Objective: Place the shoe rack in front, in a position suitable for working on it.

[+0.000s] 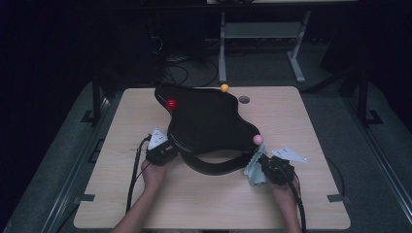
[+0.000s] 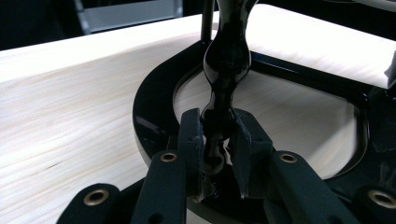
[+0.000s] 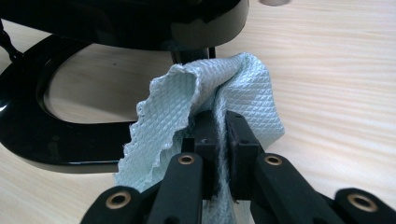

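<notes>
A glossy black stand [image 1: 209, 121] with a wavy top plate and a curved base ring [image 1: 214, 167] sits mid-table. My left gripper [image 1: 167, 148] is at its left side. In the left gripper view its jaws [image 2: 218, 140] are shut on a turned black post [image 2: 226, 60] that rises from the base ring [image 2: 149, 107]. My right gripper [image 1: 265, 162] is at the stand's right front corner, shut on a pale blue waffle-weave cloth [image 1: 253, 170]. In the right gripper view the cloth [image 3: 233, 88] bunches up from the jaws [image 3: 219, 135] under the top plate [image 3: 140, 23].
Three small balls top the stand: red [image 1: 171, 104], yellow [image 1: 224, 88] and pink [image 1: 258, 140]. A round grey cap [image 1: 244, 99] lies on the wooden table [image 1: 301, 194] behind the stand. Metal desk legs [image 1: 222, 48] stand beyond the far edge.
</notes>
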### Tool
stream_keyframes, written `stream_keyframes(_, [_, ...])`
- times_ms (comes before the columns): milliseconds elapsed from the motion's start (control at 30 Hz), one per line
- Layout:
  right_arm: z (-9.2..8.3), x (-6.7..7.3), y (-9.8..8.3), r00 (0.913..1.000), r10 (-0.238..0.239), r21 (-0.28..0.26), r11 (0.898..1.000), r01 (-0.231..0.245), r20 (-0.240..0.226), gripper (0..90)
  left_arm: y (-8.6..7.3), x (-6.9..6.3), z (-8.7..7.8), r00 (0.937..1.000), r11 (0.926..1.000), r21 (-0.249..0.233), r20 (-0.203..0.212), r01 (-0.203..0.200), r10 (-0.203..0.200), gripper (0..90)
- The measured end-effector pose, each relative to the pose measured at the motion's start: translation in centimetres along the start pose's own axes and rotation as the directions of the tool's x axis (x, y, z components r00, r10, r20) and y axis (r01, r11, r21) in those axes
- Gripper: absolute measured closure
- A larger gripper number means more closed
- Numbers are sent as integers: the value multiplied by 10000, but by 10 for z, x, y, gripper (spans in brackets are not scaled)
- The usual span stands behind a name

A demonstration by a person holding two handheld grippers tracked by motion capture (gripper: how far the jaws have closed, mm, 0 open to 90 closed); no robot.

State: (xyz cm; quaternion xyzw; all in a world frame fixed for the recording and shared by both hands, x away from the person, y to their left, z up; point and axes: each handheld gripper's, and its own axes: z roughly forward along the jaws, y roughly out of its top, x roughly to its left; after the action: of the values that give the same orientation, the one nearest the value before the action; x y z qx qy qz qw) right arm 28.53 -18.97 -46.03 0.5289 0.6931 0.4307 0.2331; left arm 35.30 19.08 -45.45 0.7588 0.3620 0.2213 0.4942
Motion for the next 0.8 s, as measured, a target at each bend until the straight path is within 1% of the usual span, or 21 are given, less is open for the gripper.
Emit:
stream_keyframes(100, [-10, -7, -6, 9999, 98, -27, 9999, -98, 69, 847, 2, -7, 5, 9995, 9999, 44, 298, -140, 138, 745])
stream_keyframes(133, [-13, -9, -7, 9999, 111, -56, 9999, -111, 104, 846, 3, -8, 6, 9988, 9999, 40, 461, -166, 164, 744])
stream_keyframes(167, [-15, -11, -9, 9998, 151, -83, 9999, -150, 144, 846, 3, -8, 7, 9973, 9998, 43, 713, -171, 168, 738])
stream_keyframes(200, [-17, -13, -10, 9996, 219, -97, 9997, -218, 158, 846, 3, -8, 8, 9962, 9999, 14, 867, -113, 112, 728])
stream_keyframes(233, [-18, -15, -12, 9995, 273, -131, 9995, -271, 146, 845, 4, -8, 8, 9958, 9999, 16, 902, -151, 149, 715])
stream_keyframes(267, [-18, -15, -13, 9994, 342, -114, 9994, -341, 106, 845, 4, -8, 7, 9959, 9997, 9, 871, -239, 237, 708])
stream_keyframes(333, [-17, -15, -14, 9995, 255, -77, 9996, -253, 198, 845, 6, -7, 3, 9960, 9996, -102, 853, -267, 275, 701])
stream_keyframes(400, [-16, -15, -13, 9994, 289, -69, 9996, -288, 191, 845, 8, -5, -2, 9965, 9992, -199, 756, -355, 369, 705])
stream_keyframes(567, [-15, -16, -8, 9999, 85, 54, 9999, -85, 127, 845, 10, -7, -4, 9957, 9977, -75, 637, -673, 677, 742])
stream_keyframes(667, [-15, -15, -8, 10000, 28, 70, 10000, -29, 86, 845, 12, -7, -7, 9956, 9971, 45, 554, -754, 750, 741])
stream_keyframes(733, [-15, -14, -8, 10000, -3, 63, 10000, 3, 52, 845, 14, -5, -11, 9961, 9975, -95, 534, -694, 698, 743])
stream_keyframes(800, [-15, -13, -8, 10000, 36, 35, 10000, -36, -11, 845, 16, -2, -16, 9971, 9976, -285, 398, -637, 648, 745])
